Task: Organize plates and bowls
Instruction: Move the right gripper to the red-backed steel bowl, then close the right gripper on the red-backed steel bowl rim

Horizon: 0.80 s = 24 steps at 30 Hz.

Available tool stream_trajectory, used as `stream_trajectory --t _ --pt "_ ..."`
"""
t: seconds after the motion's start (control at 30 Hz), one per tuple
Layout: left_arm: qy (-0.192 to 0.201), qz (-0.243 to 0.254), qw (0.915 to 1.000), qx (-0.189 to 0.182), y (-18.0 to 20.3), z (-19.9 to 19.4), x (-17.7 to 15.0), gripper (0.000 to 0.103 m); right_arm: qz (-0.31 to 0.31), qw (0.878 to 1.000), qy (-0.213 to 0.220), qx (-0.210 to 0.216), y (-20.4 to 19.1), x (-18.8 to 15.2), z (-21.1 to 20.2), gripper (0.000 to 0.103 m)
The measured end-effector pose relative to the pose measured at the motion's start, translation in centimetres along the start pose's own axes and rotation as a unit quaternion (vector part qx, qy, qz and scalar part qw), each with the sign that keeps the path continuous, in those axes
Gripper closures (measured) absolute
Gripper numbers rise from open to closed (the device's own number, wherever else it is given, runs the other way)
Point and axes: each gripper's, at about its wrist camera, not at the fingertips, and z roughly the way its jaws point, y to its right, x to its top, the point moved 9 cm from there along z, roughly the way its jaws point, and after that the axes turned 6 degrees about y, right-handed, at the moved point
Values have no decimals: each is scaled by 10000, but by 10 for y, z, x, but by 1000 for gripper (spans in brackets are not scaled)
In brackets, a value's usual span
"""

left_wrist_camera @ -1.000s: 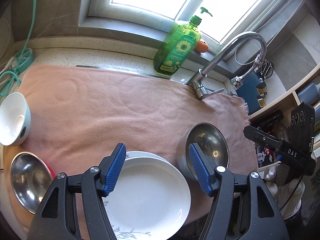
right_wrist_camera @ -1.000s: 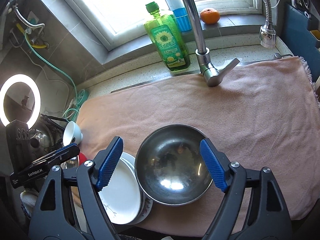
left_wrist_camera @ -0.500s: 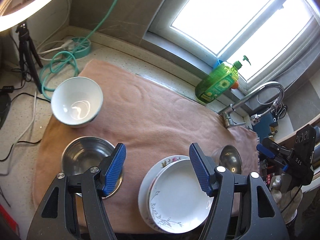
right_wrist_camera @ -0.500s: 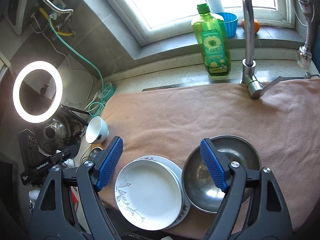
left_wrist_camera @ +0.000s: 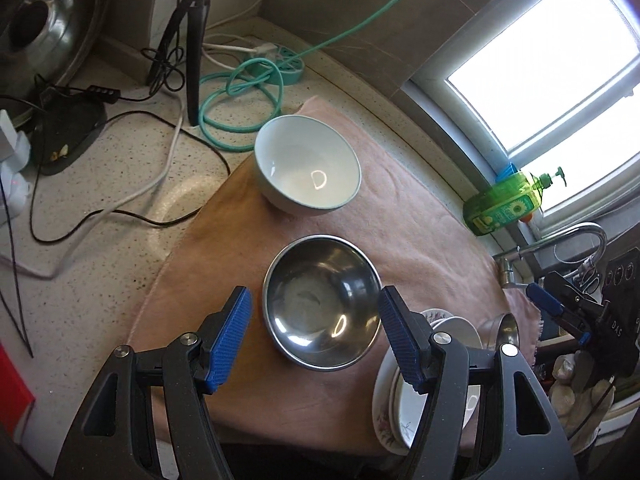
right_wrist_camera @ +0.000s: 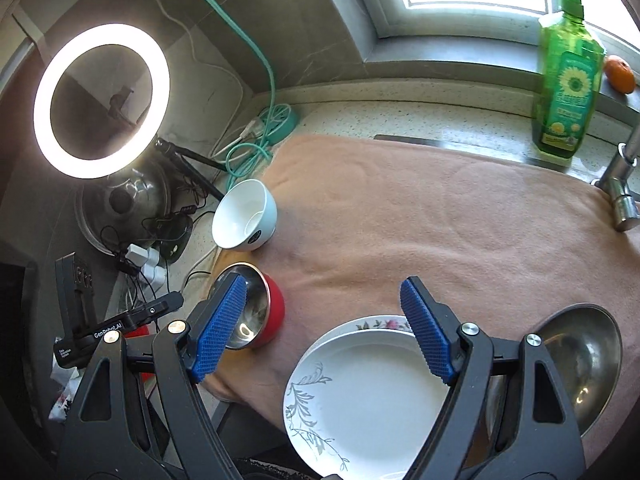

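Here we are over the pink towel (right_wrist_camera: 400, 216) spread across the counter, and both grippers are up in the air with their blue pads spread apart and nothing between them. The left gripper (left_wrist_camera: 314, 338) hangs above a steel bowl with a red outside (left_wrist_camera: 322, 302), its jaws standing wide on either side of the bowl as seen from above, clear of the rim, gripping nothing. Just beyond that bowl sits the white bowl (left_wrist_camera: 308, 164), upright near the towel's far corner (a bright glint shows inside it), and past it a teal hose (left_wrist_camera: 240, 92) coils on the speckled countertop (left_wrist_camera: 80, 208). Over to the right gripper (right_wrist_camera: 322, 326): released as well, pads apart, hovering over a stack of white plates (right_wrist_camera: 360, 396), the top one plain with a grey leaf sprig, the one beneath showing a flowered rim. Right beside the stack, on its right in that view, rests a larger steel bowl (right_wrist_camera: 580, 356), partly hidden behind the gripper's arm. The red-sided bowl lies to the stack's left, apart from it, with the white bowl behind it. At the back stands a green soap bottle (right_wrist_camera: 568, 84) by the window, an orange fruit (right_wrist_camera: 619, 74) on the sill, and a lit ring light (right_wrist_camera: 100, 100) at left.
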Motion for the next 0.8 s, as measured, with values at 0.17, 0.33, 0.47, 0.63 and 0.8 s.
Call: stream_trajectory --t 0.17,0.33,0.47,0.63,0.8 --pt "-89 -84 9998 131 -19 8 -9 38 -101 9989 -407 193 -21 -13 39 21" --pt "-201 -98 9997 114 -26 16 -16 40 -163 9968 -736 283 -36 -28 67 23" --pt "-296 -117 9995 72 -31 22 -20 43 -239 9948 -964 242 -40 -39 85 37" --pt "-344 -85 9993 75 -34 25 -21 58 -263 9925 -1174 205 -41 -48 103 51" --pt "-422 -97 9991 -8 -34 29 -23 73 -243 9910 -1307 180 -40 -54 113 59"
